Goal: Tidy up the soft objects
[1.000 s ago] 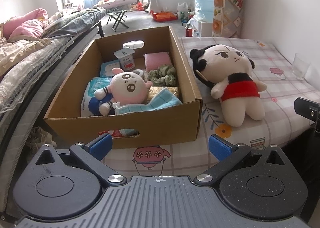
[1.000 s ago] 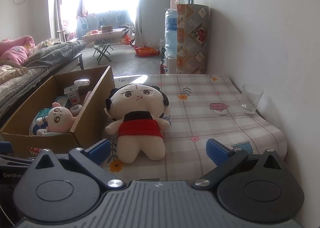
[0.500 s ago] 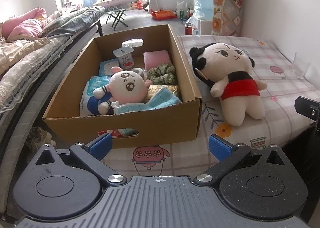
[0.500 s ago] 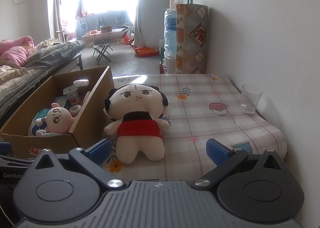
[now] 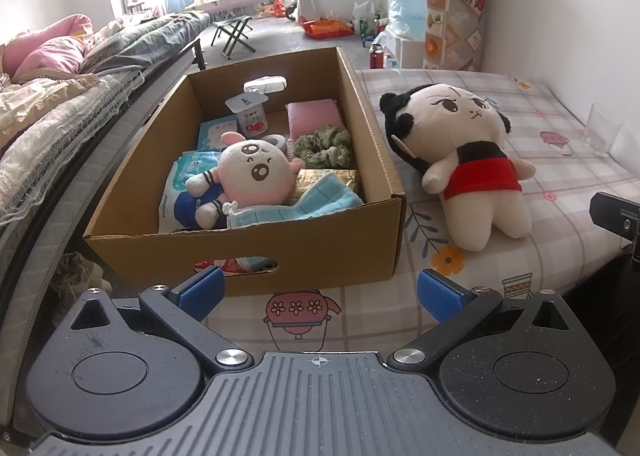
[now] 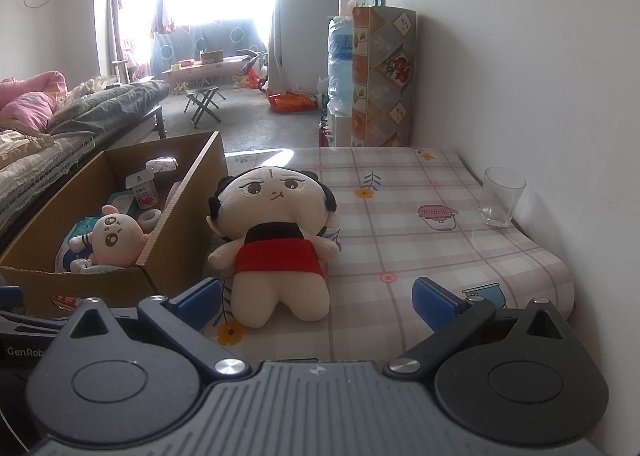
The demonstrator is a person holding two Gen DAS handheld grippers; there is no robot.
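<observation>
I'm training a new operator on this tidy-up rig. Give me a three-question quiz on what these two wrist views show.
1. True or false: the red-dressed doll lies inside the cardboard box.
2. What stands near the wall on the checked cloth? A) clear glass B) yogurt cup C) sponge
3. Fill in: the pink plush lies partly on a light ____ towel.

Key: 1 false, it lies on the cloth beside the box. 2 A; the yogurt cup is in the box. 3 blue. Both the left gripper and right gripper are open and empty.

Two plush dolls (image 5: 468, 160) (image 5: 250, 178), one cardboard box (image 5: 300, 248), one glass (image 6: 500, 196), two grippers (image 5: 320, 292) (image 6: 318, 298)
</observation>
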